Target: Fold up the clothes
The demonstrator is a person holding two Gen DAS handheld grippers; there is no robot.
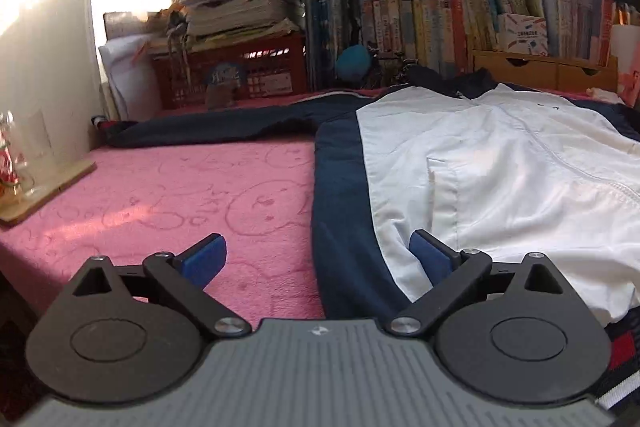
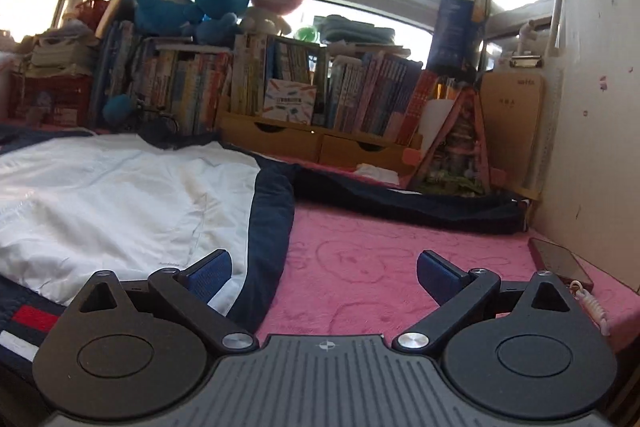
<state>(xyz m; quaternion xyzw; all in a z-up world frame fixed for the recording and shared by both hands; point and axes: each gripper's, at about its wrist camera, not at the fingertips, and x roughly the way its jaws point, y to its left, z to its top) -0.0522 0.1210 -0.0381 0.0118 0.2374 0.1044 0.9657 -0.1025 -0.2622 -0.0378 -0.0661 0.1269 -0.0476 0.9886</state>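
Note:
A white and navy zip jacket (image 1: 480, 163) lies spread flat, front up, on a pink blanket (image 1: 168, 195). Its left sleeve (image 1: 208, 131) stretches out to the left; in the right wrist view its other sleeve (image 2: 420, 203) runs toward the right wall. My left gripper (image 1: 316, 259) is open and low over the jacket's navy left side panel near the hem, with nothing between its blue pads. My right gripper (image 2: 324, 271) is open too, straddling the jacket's (image 2: 120, 195) navy right edge and the pink blanket (image 2: 380, 267), holding nothing.
Shelves of books (image 1: 440, 23) with plush toys (image 2: 224, 3) on top line the far side, with a red crate (image 1: 240, 71) at left. A wooden board with a glass (image 1: 24, 183) sits at the left edge. A phone (image 2: 560, 263) lies by the right wall.

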